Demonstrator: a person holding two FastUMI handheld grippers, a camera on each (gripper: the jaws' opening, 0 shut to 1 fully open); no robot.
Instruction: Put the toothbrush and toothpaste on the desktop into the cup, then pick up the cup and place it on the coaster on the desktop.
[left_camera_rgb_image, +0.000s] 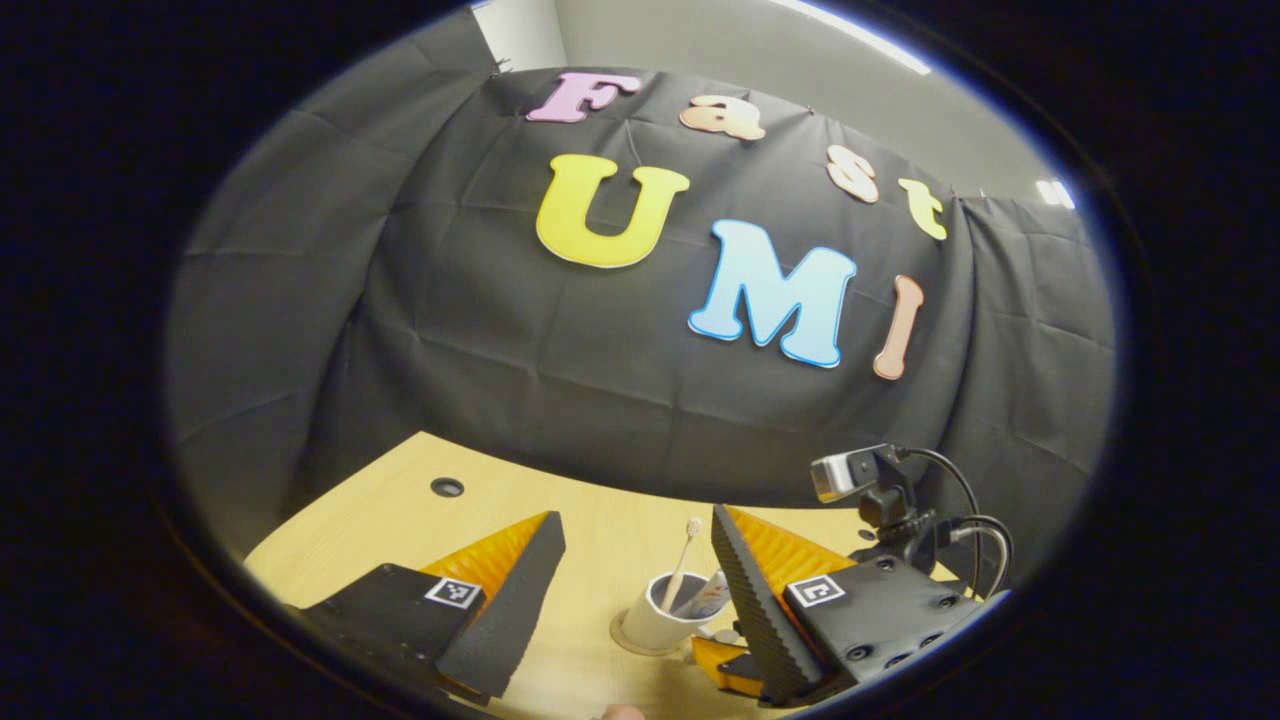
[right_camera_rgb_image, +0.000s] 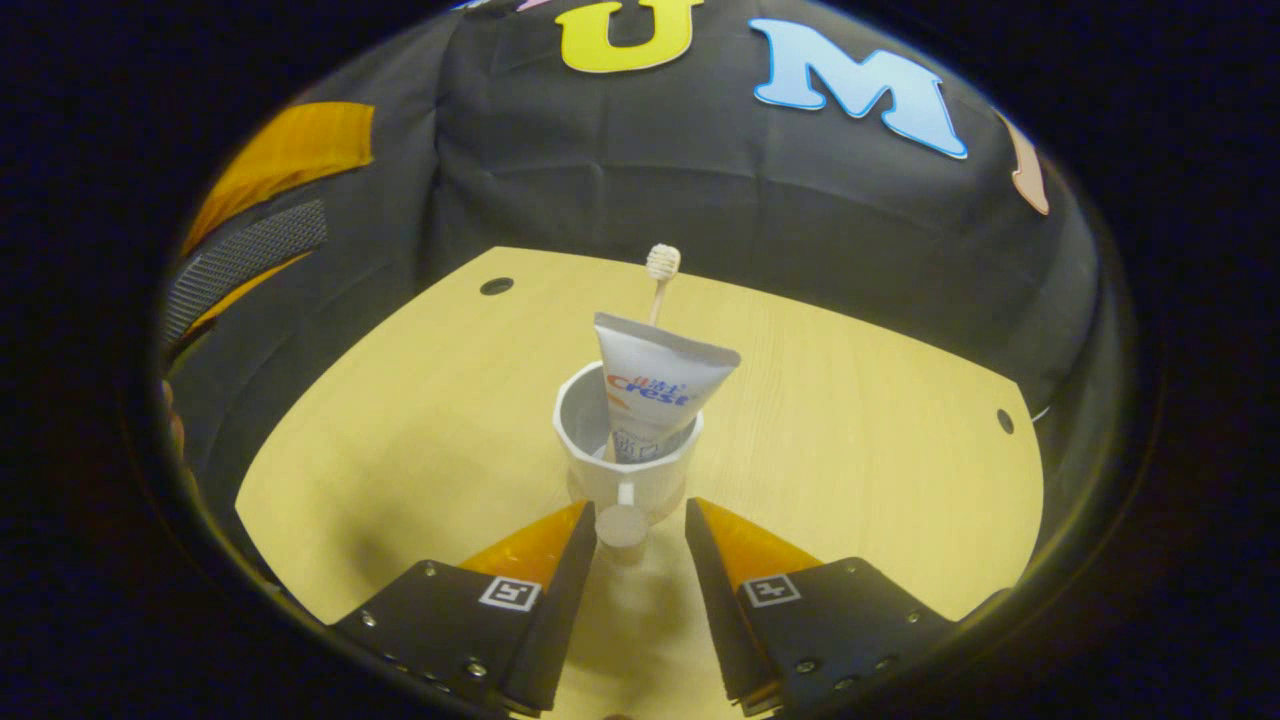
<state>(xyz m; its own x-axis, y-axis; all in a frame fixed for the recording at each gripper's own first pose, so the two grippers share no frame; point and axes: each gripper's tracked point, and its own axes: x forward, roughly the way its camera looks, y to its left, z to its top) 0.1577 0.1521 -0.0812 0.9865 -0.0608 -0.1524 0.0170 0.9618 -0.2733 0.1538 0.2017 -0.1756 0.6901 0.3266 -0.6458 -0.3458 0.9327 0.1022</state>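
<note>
Toothbrush (right_camera_rgb_image: 661, 275) and toothpaste (right_camera_rgb_image: 655, 392) are standing in the cup (right_camera_rgb_image: 622, 478), now sitting on the coaster (left_camera_rgb_image: 627, 640); I am judging the task nearly done. My right gripper (right_camera_rgb_image: 640, 565) is hanging apart around its handle, my left gripper (left_camera_rgb_image: 632, 590) apart too.

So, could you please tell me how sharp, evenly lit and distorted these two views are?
Left gripper view: fisheye bends the desk edge; cup small but legible; ceiling lights glare at the top. Right gripper view: cup, toothpaste and toothbrush crisp in the centre; soft shadow on the desk around the right gripper; edges curve and darken.
</note>
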